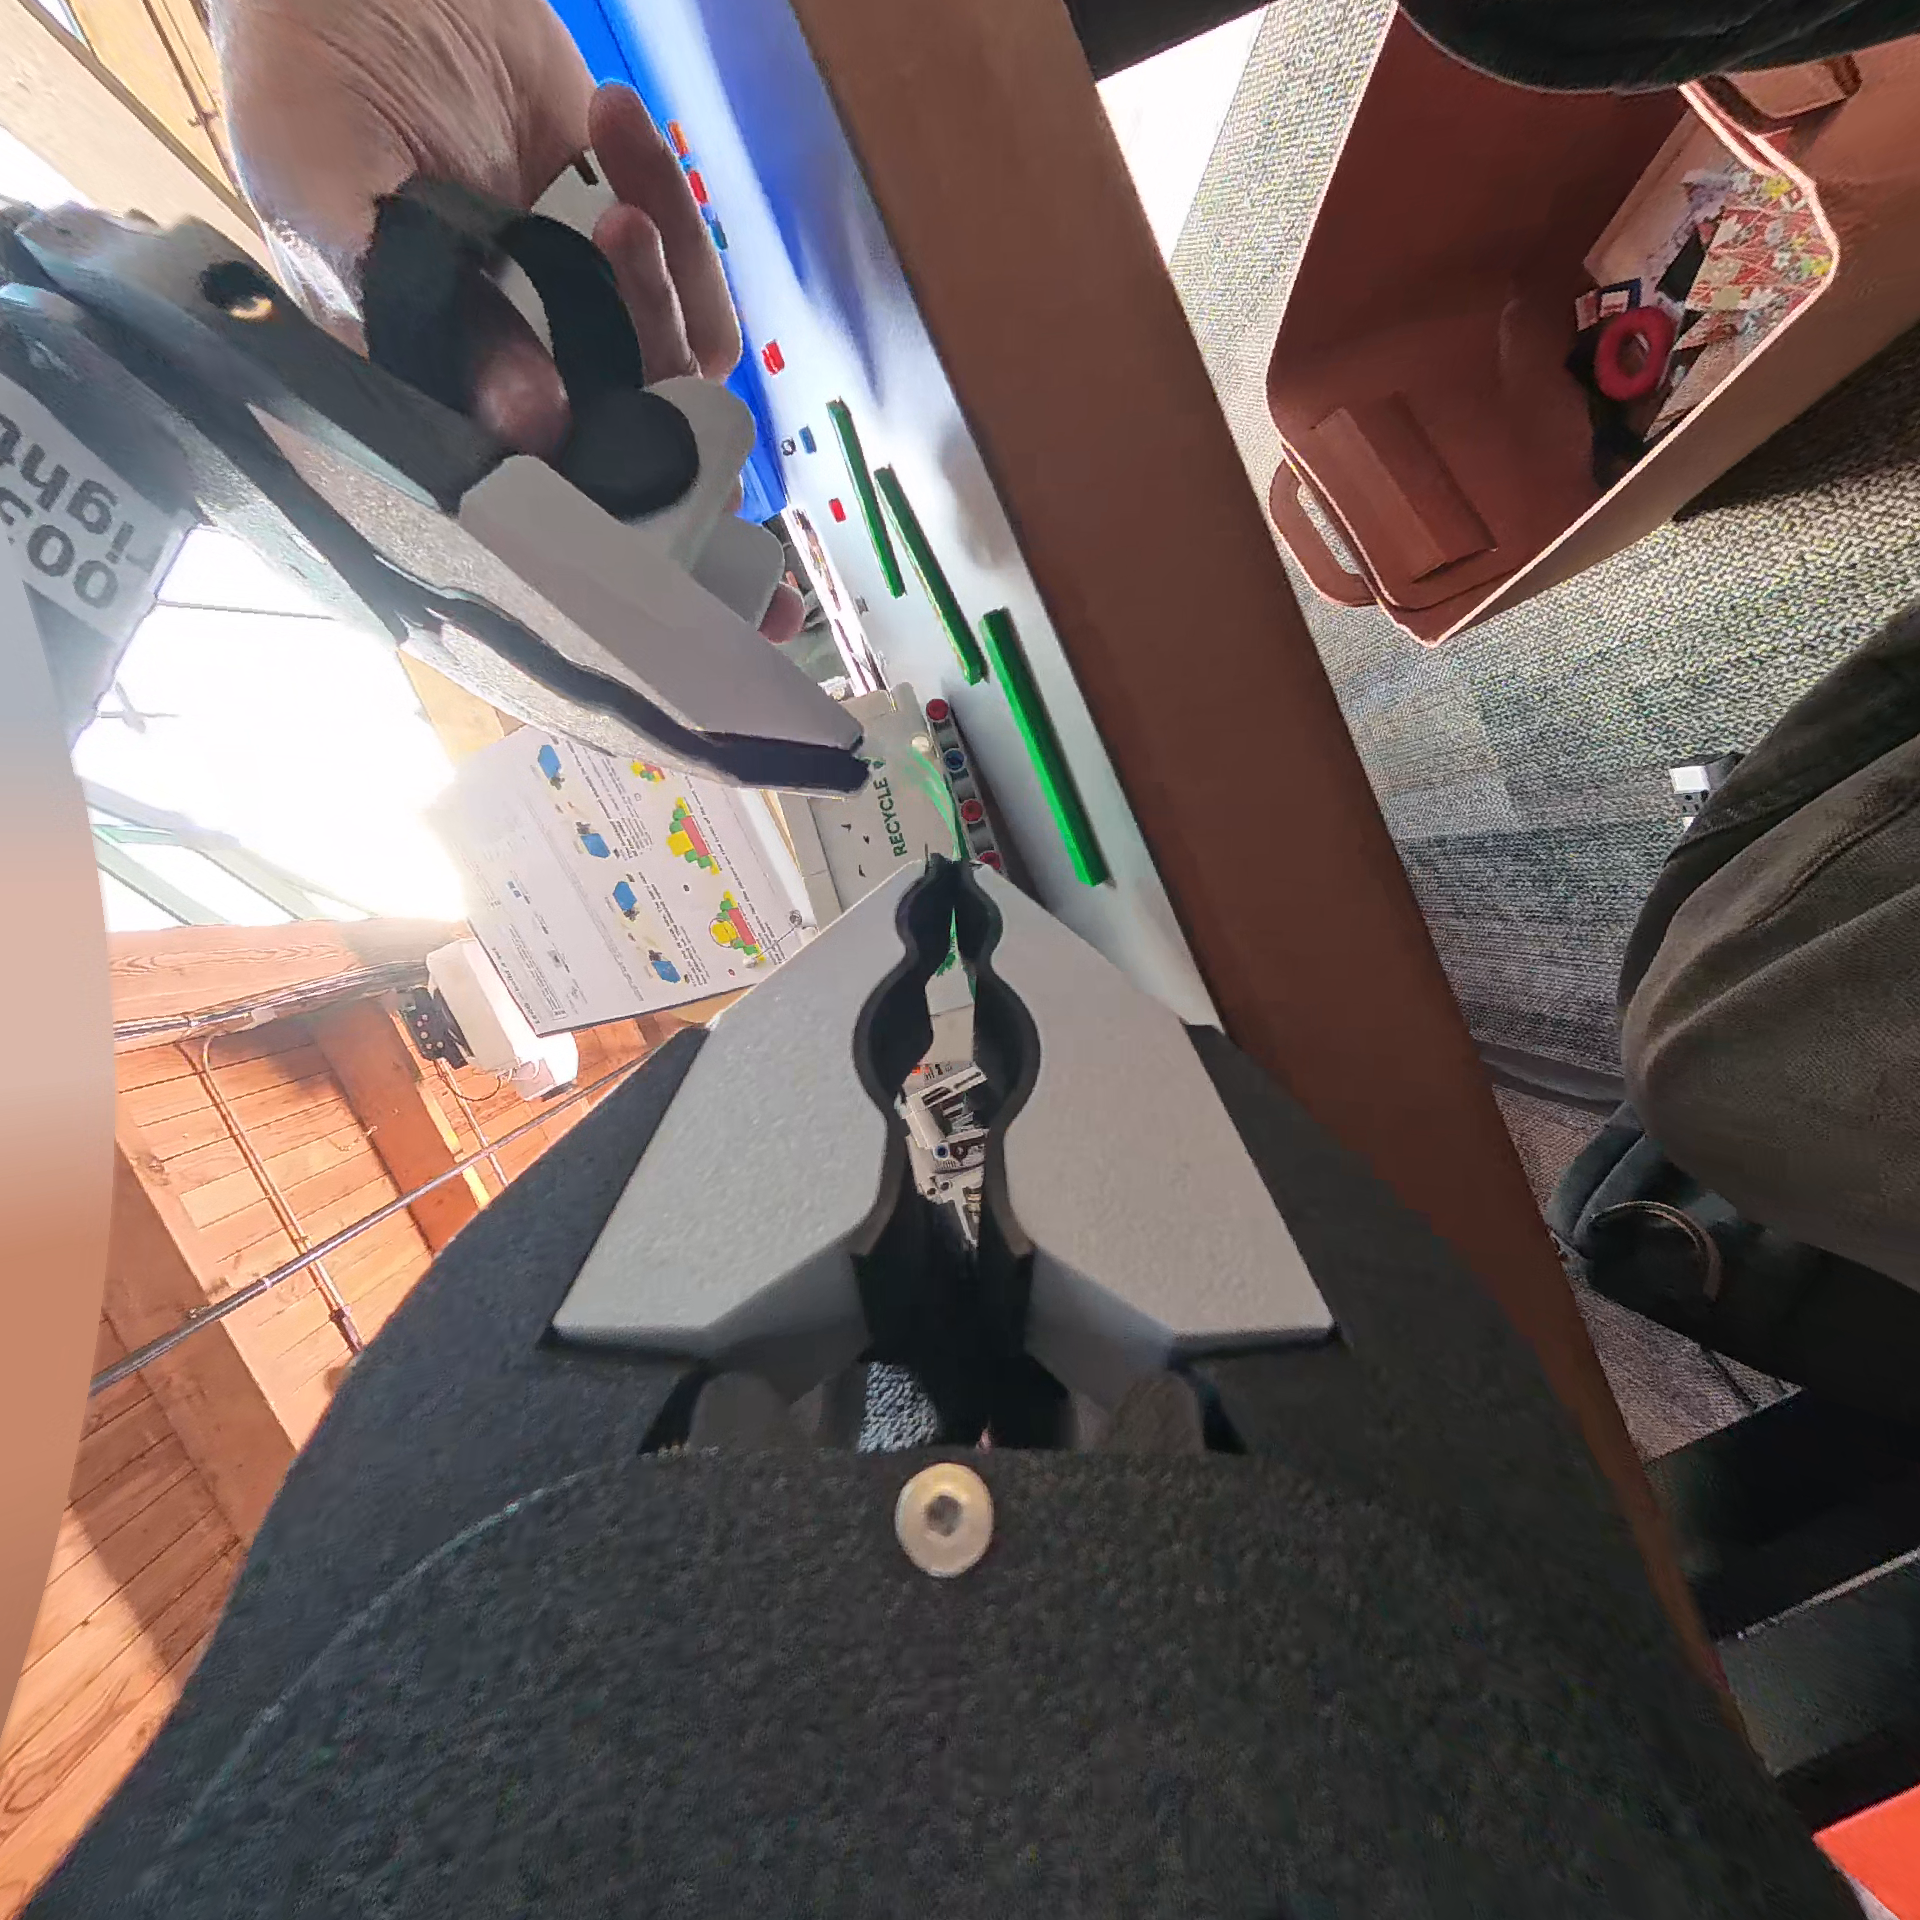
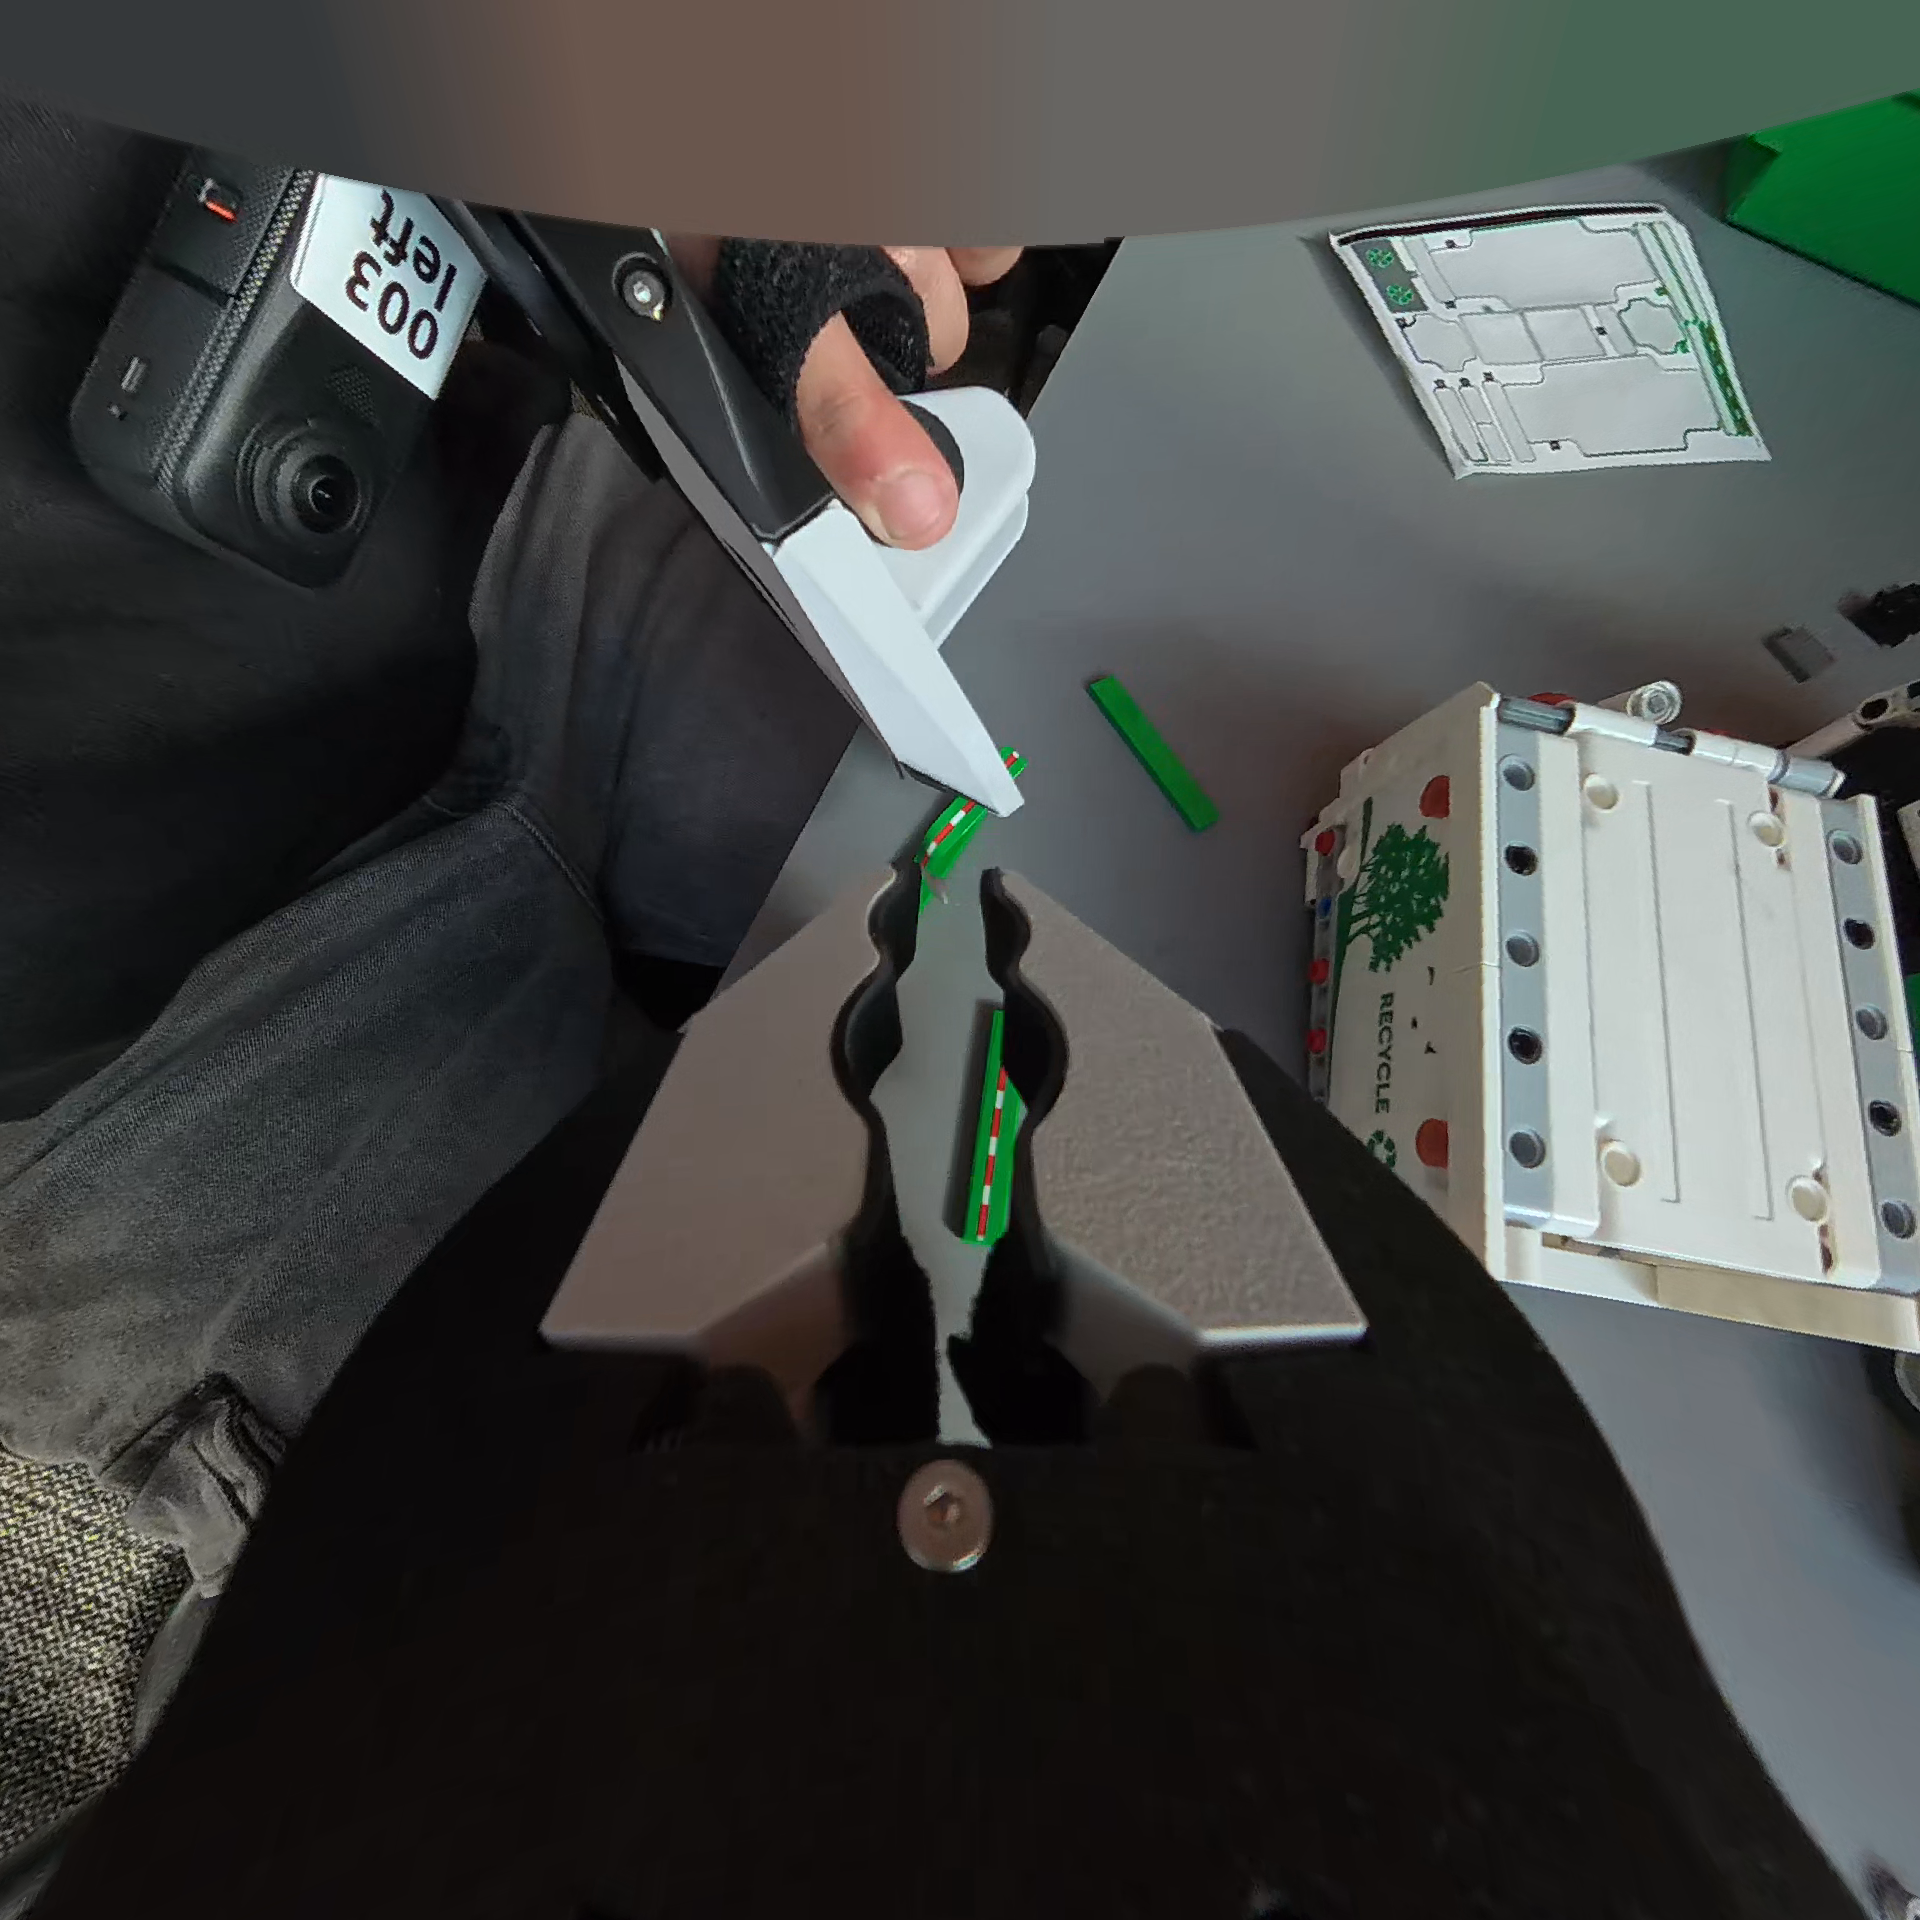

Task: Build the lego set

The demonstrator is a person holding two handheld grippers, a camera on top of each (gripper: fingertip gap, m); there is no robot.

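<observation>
Left gripper (image 2: 1003,800) closed on a striped green sticker (image 2: 961,826) over the grey counter (image 2: 1195,540) edge. Right gripper (image 2: 940,883) slightly open around the sticker's other end. White truck body (image 2: 1662,987) nearby, right.

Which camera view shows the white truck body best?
The right wrist view: the white truck body lies in the open, side and top visible. The left wrist view shows only a small part of it, beyond the two gripper tips.

Grey counter (image 2: 1299,540). Green strip (image 2: 987,1127) with red-and-white dashed stripe. Plain green bar (image 2: 1151,752). White truck body (image 2: 1621,997), green tree print, grey side beams, red pins.
</observation>
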